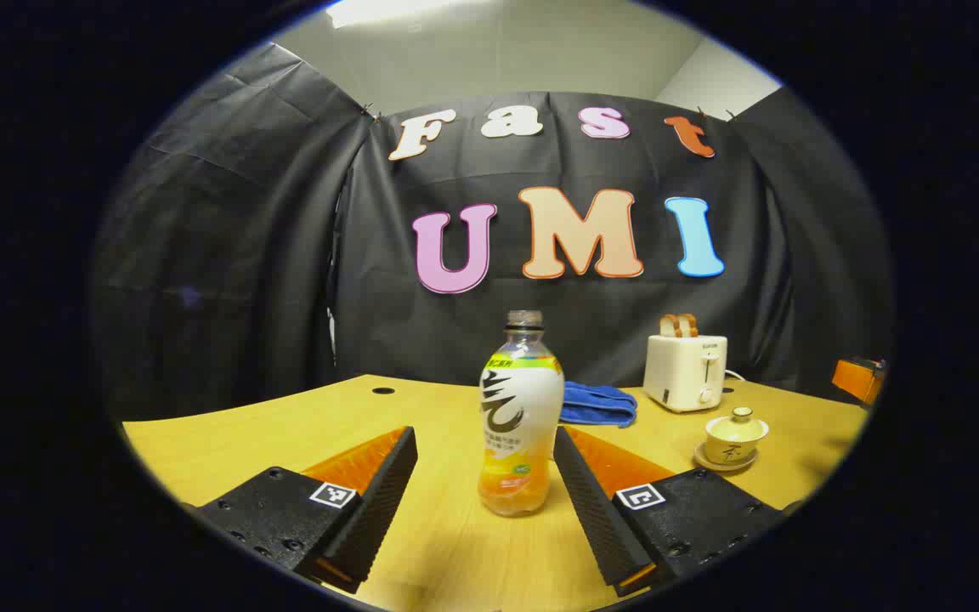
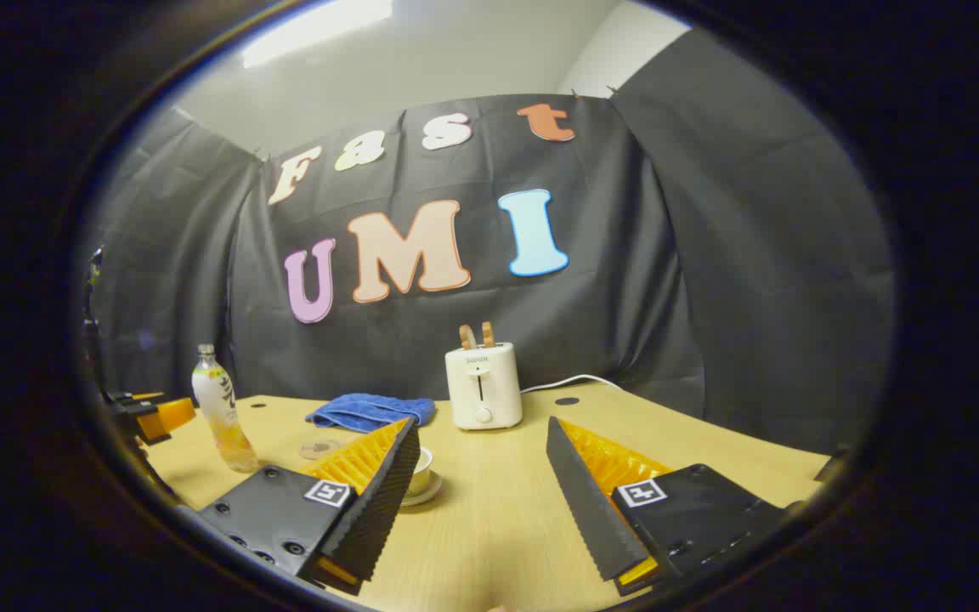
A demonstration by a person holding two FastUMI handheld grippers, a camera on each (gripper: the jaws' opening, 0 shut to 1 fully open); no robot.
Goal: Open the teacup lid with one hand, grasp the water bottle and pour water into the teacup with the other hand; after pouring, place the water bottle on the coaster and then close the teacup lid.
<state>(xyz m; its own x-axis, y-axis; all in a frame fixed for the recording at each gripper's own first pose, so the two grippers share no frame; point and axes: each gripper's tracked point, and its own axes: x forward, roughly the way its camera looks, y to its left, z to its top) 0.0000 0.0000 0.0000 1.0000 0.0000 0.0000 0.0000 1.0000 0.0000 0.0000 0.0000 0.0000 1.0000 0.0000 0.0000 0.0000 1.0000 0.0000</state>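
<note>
**On the desk: bottle between open left fingers, teacup lid on**

On the desk [image 1: 226, 442] I see the water bottle [image 1: 521, 416] upright, cap off, dead centre in the left gripper view. My left hand-held gripper [image 1: 485, 463] is released, fingers spread wide at 7 and 5 o'clock of the bottle, both apart from it, no contact. Teacup [image 1: 736, 438] sits on its saucer at 3 o'clock of the bottle, well apart, lid [image 1: 741, 416] on. Blue towel [image 1: 598, 404] lies just behind the bottle; white toaster [image 1: 685, 371] with bread in the slots stands at 2 o'clock.

Right gripper view: my right hand-held gripper [image 2: 483, 459] is also released, nothing between the fingers. Teacup partly hidden behind its left finger, around 9 o'clock. Bottle far off at 9 o'clock, the left hand-held gripper just beside it. Coaster [image 2: 318, 447] lies flat between bottle and teacup, in front of the towel. Toaster at 12 o'clock, cord trailing to its right.
</note>
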